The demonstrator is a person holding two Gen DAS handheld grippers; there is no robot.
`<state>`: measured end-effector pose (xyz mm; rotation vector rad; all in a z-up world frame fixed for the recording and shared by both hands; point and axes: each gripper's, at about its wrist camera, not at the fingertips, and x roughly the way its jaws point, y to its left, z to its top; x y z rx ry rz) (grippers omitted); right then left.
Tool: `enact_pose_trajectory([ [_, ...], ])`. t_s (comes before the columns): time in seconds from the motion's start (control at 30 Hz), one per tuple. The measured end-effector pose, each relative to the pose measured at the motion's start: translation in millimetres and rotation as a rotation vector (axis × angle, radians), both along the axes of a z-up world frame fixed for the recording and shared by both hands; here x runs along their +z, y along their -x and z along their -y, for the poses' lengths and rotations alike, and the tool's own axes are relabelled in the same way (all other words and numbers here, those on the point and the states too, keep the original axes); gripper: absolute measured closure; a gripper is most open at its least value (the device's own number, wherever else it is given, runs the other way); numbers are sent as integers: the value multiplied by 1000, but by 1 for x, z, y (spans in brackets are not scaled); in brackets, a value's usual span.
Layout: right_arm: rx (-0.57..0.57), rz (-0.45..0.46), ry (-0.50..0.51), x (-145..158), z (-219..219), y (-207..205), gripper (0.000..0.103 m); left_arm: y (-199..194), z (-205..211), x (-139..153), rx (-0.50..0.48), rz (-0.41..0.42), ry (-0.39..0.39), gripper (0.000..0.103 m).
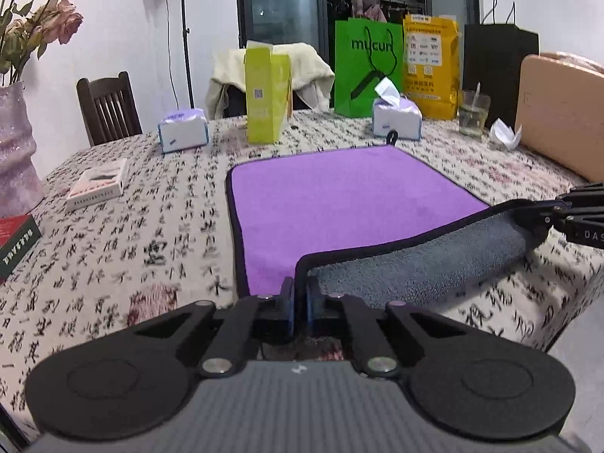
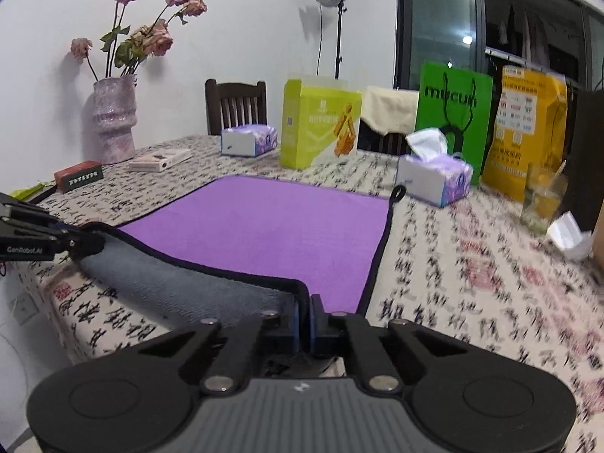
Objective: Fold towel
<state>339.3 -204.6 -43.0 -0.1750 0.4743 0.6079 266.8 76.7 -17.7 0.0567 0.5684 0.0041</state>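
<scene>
A purple towel point(image 1: 339, 196) with a black border and a grey underside lies on the patterned tablecloth; it also shows in the right wrist view point(image 2: 271, 226). My left gripper point(image 1: 301, 294) is shut on the towel's near left corner and lifts it, showing the grey side point(image 1: 415, 260). My right gripper point(image 2: 305, 313) is shut on the near right corner. It shows in the left wrist view point(image 1: 543, 219) at the right, and the left gripper shows in the right wrist view point(image 2: 85, 243) at the left. The near edge hangs raised between them. A black loop point(image 1: 392, 137) sits at the far right corner.
Behind the towel stand two tissue boxes point(image 1: 183, 132) point(image 1: 396, 115), a yellow-green box point(image 1: 266, 94), a green bag point(image 1: 368, 68), a yellow bag point(image 1: 430, 68) and a glass point(image 1: 473, 113). A vase point(image 2: 113, 120), a red box point(image 2: 77, 175) and a flat box point(image 1: 98, 185) are at the left.
</scene>
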Motion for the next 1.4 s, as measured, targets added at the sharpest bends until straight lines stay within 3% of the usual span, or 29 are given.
enact_pose_trajectory([
  [0.4, 7, 46, 9, 25, -12, -41, 98, -52, -14, 27, -18, 23, -28, 97],
  [0.8, 19, 40, -13, 49, -26, -113, 98, -119, -30, 48, -40, 53, -76, 96],
  [0.93, 30, 13, -27, 54, -31, -145, 98, -148, -38, 46, -36, 44, -96, 96],
  [1.4, 23, -89, -22, 34, -57, -247, 98, -239, -73, 27, -32, -35, -59, 96],
])
